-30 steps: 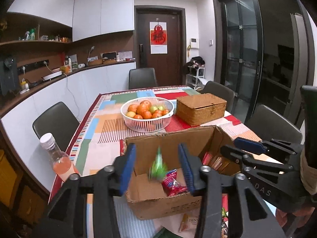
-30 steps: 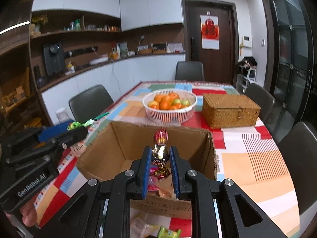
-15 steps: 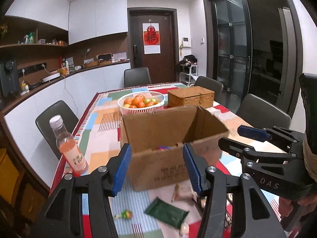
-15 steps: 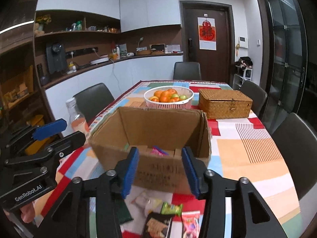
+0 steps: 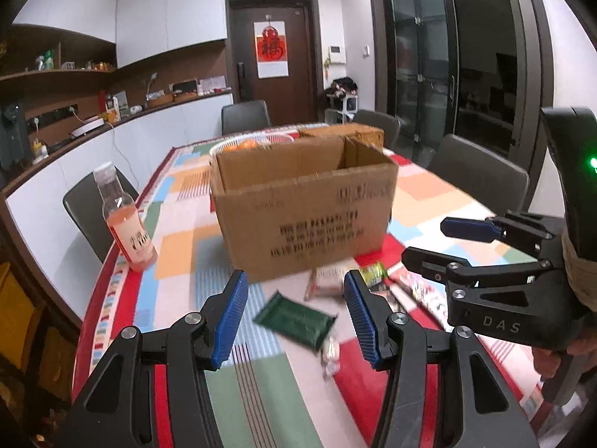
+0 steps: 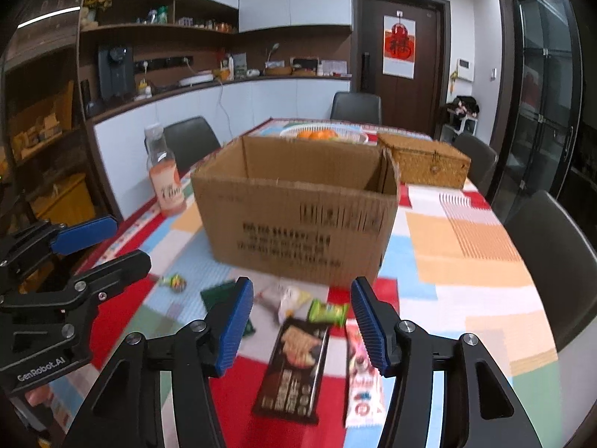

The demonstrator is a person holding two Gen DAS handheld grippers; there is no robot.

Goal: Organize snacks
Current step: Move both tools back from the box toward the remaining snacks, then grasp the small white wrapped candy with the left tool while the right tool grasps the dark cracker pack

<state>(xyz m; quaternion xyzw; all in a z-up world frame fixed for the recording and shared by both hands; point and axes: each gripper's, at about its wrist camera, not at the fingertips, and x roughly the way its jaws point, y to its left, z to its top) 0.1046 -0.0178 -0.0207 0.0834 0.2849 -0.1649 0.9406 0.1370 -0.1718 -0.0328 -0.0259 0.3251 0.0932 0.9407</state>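
A: Left wrist view first. Status?

B: Left tongs [image 5: 295,313] spread, nothing between the pads; they opened a bit further within the last second. Below them, at 6 o'clock from the cardboard box [image 5: 302,209], a dark green packet [image 5: 294,322] lies flat on the tabletop [image 5: 261,403]. More snacks just beside it toward 3 o'clock: a pale packet [image 5: 326,280] and a small green pack [image 5: 373,271] near the box's front. Right tongs [image 5: 440,240] at 3 o'clock, also released and empty.

A: Box contents?

B: Can't tell from here; only the outer wall and inner back wall show. Bottle of pink drink [image 5: 128,224] stands at 9 o'clock from the box. Fruit basket [image 5: 246,145] behind it holds oranges.

A: Right wrist view?

B: Right tongs [image 6: 302,321] have just been opening, nothing in them. Between and under the pads: a dark brown packet [image 6: 294,366], a pink-white packet [image 6: 362,384] to its right, the small green pack [image 6: 327,311] at its 12 o'clock. A wrapped candy [image 6: 173,282] lies at 9 o'clock, near the left tongs [image 6: 97,240]. Wicker box [image 6: 425,164] sits closed at 2 o'clock from the cardboard box [image 6: 298,216].

A: Progress?

B: Midway at best, I'd judge. At least six snacks remain loose on the tabletop. Box interior hidden here too.
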